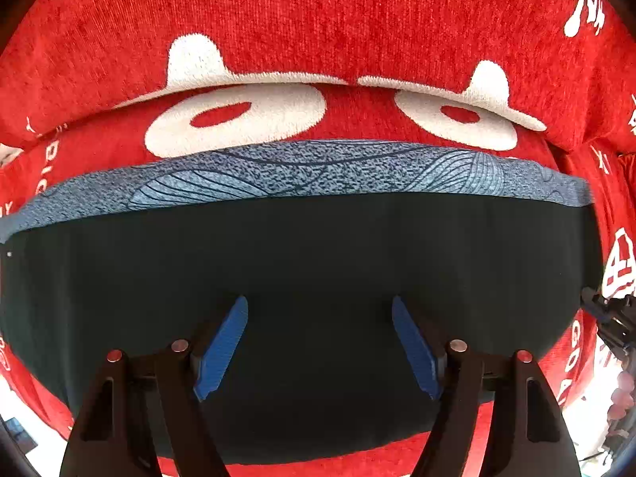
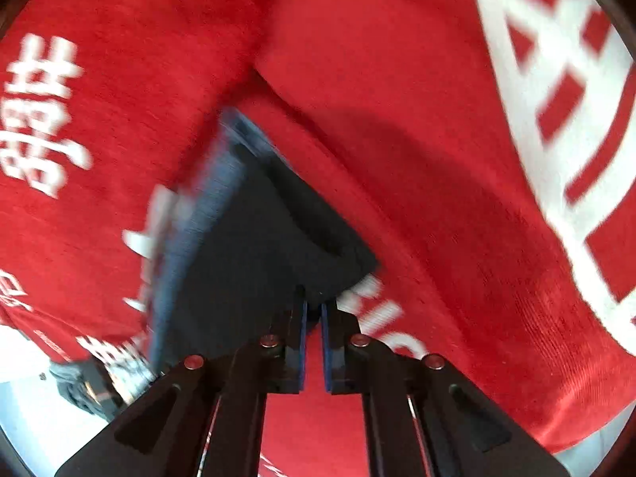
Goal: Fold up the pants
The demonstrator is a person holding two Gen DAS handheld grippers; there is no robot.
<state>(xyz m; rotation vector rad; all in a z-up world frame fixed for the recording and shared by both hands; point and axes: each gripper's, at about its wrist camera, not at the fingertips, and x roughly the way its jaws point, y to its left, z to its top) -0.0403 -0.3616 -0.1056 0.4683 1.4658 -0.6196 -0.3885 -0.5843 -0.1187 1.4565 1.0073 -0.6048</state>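
Dark pants (image 1: 302, 278) with blue patterned waistband (image 1: 302, 171) lie flat on red printed blanket (image 1: 318, 12). Left gripper (image 1: 320, 306) spread wide above fabric, holding nothing. Right gripper (image 2: 314, 310) clamped on pants corner

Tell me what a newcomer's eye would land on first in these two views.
The red cloth with its big white print fills both views and grabs attention first. On it lie the dark pants, flat, their patterned blue waistband along the far edge. The left gripper stands open over the pants, while the right gripper is shut on the pants at a corner, in a blurred view.
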